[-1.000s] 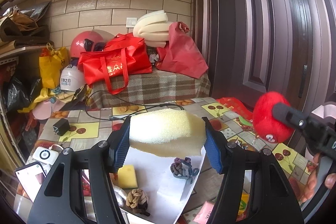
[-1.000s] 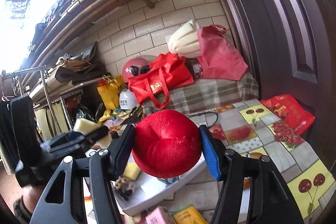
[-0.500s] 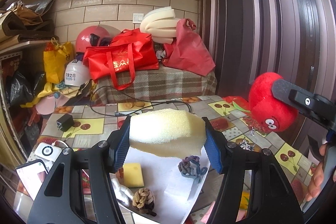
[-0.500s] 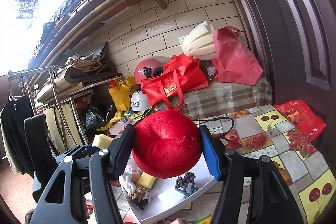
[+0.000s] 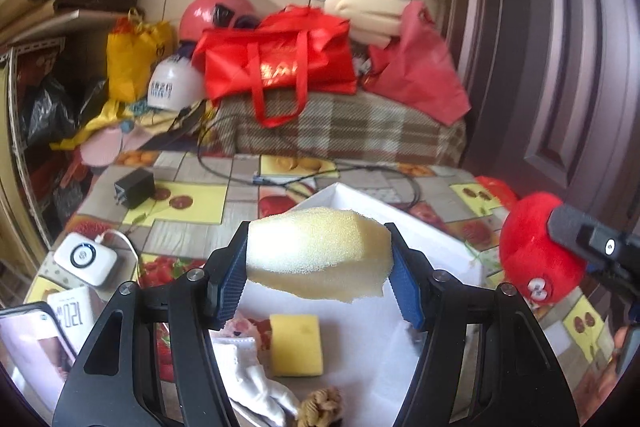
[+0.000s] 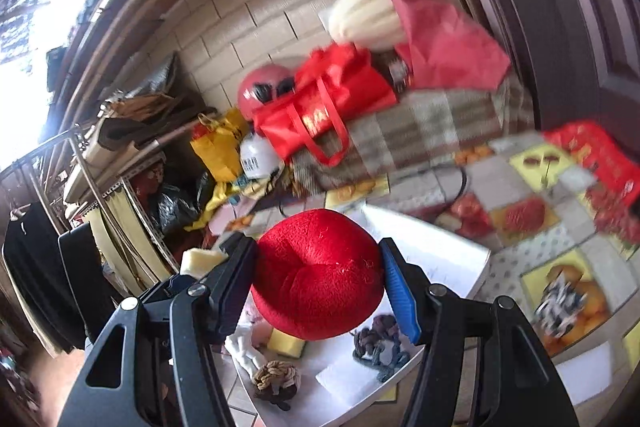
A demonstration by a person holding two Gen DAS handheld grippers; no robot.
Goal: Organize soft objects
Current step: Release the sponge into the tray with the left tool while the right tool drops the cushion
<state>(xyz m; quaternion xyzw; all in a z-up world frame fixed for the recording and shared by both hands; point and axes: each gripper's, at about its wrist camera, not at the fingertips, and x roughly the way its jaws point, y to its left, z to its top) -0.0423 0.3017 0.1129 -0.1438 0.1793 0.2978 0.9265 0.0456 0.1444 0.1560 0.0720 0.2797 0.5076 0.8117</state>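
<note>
My left gripper (image 5: 318, 263) is shut on a pale yellow foam sponge (image 5: 316, 253) and holds it above the white tray (image 5: 448, 247). My right gripper (image 6: 318, 277) is shut on a red plush ball (image 6: 316, 275), also above the tray (image 6: 432, 247). The plush shows in the left wrist view (image 5: 536, 255) at the right, with its eyes facing down. In the tray lie a small yellow sponge (image 5: 296, 345), a white soft toy (image 5: 256, 383), a tan rope knot (image 5: 322, 401) and a blue-grey rope knot (image 6: 380, 347).
The table has a fruit-print cloth (image 5: 188, 199). On it are a black charger (image 5: 134, 189), a white power bank (image 5: 86, 259), a phone (image 5: 32, 347) and a cable (image 5: 280, 179). Red bags (image 5: 276, 63) sit on a plaid-covered bench behind. A door (image 5: 560, 47) stands at right.
Both grippers tilted down and moved in over the tray. The red plush dropped lower at the right of the left view. The right view swung and is blurred.
</note>
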